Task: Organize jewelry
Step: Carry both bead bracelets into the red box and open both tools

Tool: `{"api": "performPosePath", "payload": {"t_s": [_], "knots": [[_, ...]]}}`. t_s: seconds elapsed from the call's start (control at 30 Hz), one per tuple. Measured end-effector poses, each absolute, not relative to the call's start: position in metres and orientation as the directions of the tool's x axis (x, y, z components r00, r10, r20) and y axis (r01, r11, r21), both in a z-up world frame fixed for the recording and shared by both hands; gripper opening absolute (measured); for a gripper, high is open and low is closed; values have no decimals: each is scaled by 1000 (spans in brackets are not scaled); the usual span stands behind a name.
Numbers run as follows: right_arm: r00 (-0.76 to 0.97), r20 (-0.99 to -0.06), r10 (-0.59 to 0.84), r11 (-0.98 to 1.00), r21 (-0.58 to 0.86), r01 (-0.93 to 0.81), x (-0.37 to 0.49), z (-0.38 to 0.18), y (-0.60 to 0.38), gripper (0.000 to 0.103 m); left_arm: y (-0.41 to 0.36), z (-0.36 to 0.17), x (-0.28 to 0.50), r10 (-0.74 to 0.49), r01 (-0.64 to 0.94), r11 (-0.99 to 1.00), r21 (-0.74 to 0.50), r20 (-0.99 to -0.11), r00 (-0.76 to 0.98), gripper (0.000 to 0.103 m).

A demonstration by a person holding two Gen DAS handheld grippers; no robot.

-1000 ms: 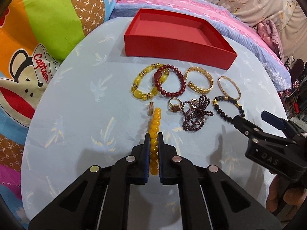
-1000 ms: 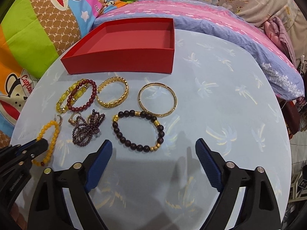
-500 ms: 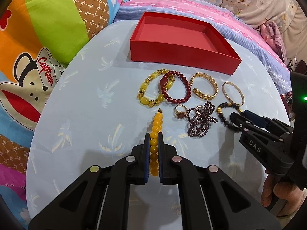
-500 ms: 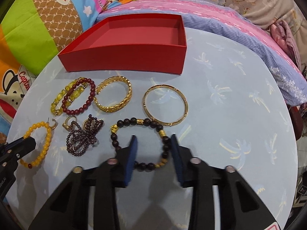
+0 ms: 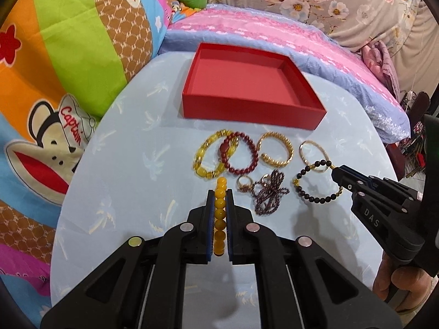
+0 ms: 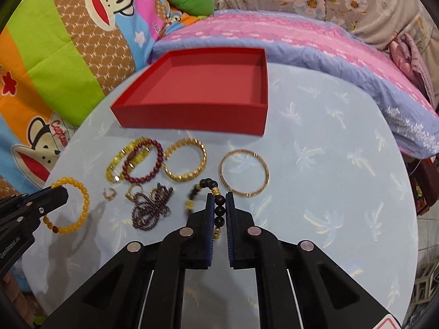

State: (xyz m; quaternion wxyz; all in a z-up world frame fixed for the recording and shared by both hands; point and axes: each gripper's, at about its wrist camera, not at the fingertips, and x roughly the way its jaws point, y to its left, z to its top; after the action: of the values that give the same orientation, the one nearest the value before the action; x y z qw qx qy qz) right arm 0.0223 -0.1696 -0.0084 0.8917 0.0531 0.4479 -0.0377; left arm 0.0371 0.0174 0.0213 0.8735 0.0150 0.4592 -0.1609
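Left claw (image 5: pixel 220 200), lower centre of its view, pinches the amber bead bracelet (image 5: pixel 220 219). Right claw (image 6: pixel 219 205), jaws just closed, pinches the dark bead bracelet (image 6: pixel 216 208). The empty red box (image 5: pixel 247 109) sits at upper centre on the counter (image 5: pixel 123 164). Legible: "DAS" on the right claw's body, "Captain" on the cartoon pillow (image 5: pixel 68 126) at left.

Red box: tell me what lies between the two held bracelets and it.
Nothing upright blocks the red box. Only flat pieces lie on the table between: the dark red bracelet, gold link bracelet and thin gold bangle. A carry above them looks clear.
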Motion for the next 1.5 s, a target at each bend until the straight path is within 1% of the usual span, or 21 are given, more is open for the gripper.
{"api": "performPosePath", "payload": {"t_s": [0.17, 0.3, 0.43, 0.6, 0.7, 0.87, 1.0, 1.1, 1.23, 1.27, 1.3, 1.33, 1.37, 1.4, 1.5], "knots": [[640, -768, -13, 994, 59, 92, 33, 22, -174, 8, 11, 44, 50, -280, 323, 940, -107, -781, 558, 7], [667, -745, 15, 994, 83, 71, 62, 45, -183, 8, -1, 66, 81, -298, 349, 932, -94, -746, 595, 7], [688, -724, 36, 993, 102, 55, 109, 64, -192, 8, -20, 85, 125, -304, 375, 925, -58, -703, 642, 7], [681, -727, 89, 989, 147, 29, 184, 71, -198, 8, -48, 91, 192, -308, 389, 921, -34, -675, 670, 7], [679, -728, 99, 990, 144, 10, 221, 68, -198, 8, -65, 80, 234, -311, 403, 915, -30, -687, 656, 7], [628, -765, 141, 985, 173, -10, 281, 45, -207, 8, -78, 49, 293, -295, 390, 920, -42, -729, 617, 7], [577, -808, 121, 986, 164, 22, 313, 16, -217, 8, -83, 27, 320, -292, 379, 923, -62, -756, 586, 7], [550, -830, 91, 989, 140, 47, 327, -3, -225, 8, -87, 16, 332, -267, 371, 928, -39, -765, 586, 7], [544, -839, 22, 994, 78, 79, 335, -15, -231, 9, -93, 7, 340, -232, 357, 934, -5, -770, 595, 7], [548, -836, 10, 993, 71, 89, 335, -15, -233, 10, -94, 5, 341, -216, 345, 938, 6, -769, 601, 9], [551, -835, -2, 993, 65, 102, 335, -16, -235, 15, -94, 4, 340, -203, 335, 942, 16, -767, 609, 10], [555, -832, -9, 991, 65, 114, 333, -16, -237, 22, -95, 3, 340, -188, 324, 945, 29, -765, 616, 14], [561, -827, -13, 990, 68, 123, 331, -15, -239, 27, -96, 2, 340, -170, 312, 949, 43, -764, 622, 27], [570, -822, -16, 989, 69, 128, 327, -13, -239, 34, -96, 2, 340, -157, 301, 952, 51, -763, 627, 42], [593, -804, -30, 991, 51, 120, 316, -6, -237, 41, -96, 6, 332, -133, 277, 958, 72, -743, 655, 52]]}}
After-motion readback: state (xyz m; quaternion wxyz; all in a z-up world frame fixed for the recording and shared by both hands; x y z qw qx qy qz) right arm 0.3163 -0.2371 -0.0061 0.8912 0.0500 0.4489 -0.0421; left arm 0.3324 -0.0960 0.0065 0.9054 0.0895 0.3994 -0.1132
